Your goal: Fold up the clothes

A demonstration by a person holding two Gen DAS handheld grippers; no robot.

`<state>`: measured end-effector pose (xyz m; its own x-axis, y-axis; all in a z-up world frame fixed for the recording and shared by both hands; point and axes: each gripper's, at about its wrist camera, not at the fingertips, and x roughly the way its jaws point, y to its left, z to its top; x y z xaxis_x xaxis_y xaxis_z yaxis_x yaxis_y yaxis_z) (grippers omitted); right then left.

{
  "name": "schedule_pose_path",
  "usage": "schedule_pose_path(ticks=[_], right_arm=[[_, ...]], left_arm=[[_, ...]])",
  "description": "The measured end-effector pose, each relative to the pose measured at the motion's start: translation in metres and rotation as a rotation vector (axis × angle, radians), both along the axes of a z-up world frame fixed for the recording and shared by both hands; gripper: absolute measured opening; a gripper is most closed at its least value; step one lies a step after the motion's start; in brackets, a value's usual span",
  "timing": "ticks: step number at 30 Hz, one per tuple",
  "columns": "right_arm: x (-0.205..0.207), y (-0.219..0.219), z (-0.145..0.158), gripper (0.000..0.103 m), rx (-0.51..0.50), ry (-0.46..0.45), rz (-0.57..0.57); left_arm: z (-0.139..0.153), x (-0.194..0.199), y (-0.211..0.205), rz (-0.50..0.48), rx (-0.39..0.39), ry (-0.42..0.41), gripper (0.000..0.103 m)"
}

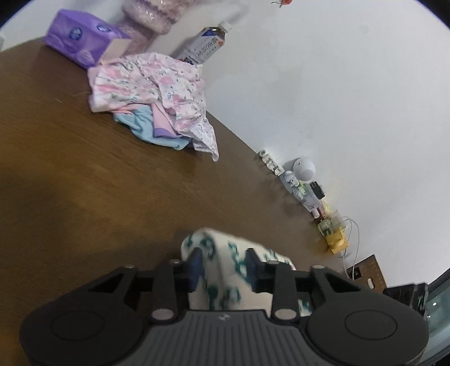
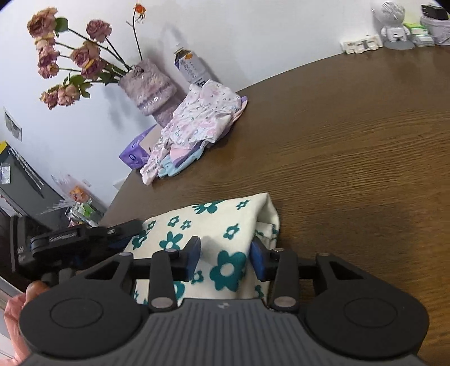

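Note:
A folded white cloth with teal flowers [image 2: 213,225] lies on the brown wooden table [image 2: 351,126] at its near edge. My right gripper [image 2: 225,253] stands over it, fingers apart, and the cloth runs smooth and unpinched between the blue pads. My left gripper [image 2: 84,236] is turned on its side at the cloth's left edge. In the left wrist view the cloth [image 1: 222,253] bunches up in a hump between the left gripper's [image 1: 225,266] fingers, which are shut on it. That view is blurred.
A loose pile of pink, blue and purple clothes [image 2: 197,124] sits at the table's far side, beside a purple tissue pack [image 2: 133,153], a bottle [image 2: 191,67] and a vase of dried roses [image 2: 149,87]. A white robot figure [image 2: 393,22] and small items line the wall.

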<state>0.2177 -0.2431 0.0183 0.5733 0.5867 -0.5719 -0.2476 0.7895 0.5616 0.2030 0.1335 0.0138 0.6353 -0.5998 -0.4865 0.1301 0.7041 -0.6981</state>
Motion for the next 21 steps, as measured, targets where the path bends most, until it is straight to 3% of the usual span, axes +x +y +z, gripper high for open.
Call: schedule_pose_path(ticks=[3, 5, 7, 12, 16, 18, 21], right_arm=[[-0.009, -0.003, 0.0, 0.04, 0.01, 0.01, 0.012], [-0.014, 0.0, 0.0, 0.04, -0.007, 0.013, 0.023], [-0.017, 0.004, -0.002, 0.034, -0.032, 0.011, 0.031], [-0.022, 0.003, -0.005, 0.037, -0.033, 0.02, 0.042], [-0.026, 0.003, -0.007, 0.038, -0.034, 0.029, 0.05], [-0.028, 0.002, -0.008, 0.034, -0.034, 0.033, 0.054], [-0.028, -0.001, -0.007, 0.034, -0.027, 0.029, 0.053]], left_arm=[[-0.004, -0.014, -0.006, -0.04, -0.004, 0.023, 0.031], [-0.008, -0.02, -0.013, -0.049, 0.023, 0.026, 0.02], [-0.013, -0.022, -0.014, -0.043, 0.011, 0.028, 0.02], [-0.009, -0.041, -0.003, -0.007, -0.02, 0.034, 0.025], [-0.019, -0.045, -0.007, -0.016, -0.034, 0.066, 0.019], [-0.022, -0.045, -0.009, -0.016, -0.038, 0.069, 0.019], [-0.017, -0.051, -0.007, -0.013, -0.034, 0.054, 0.03]])
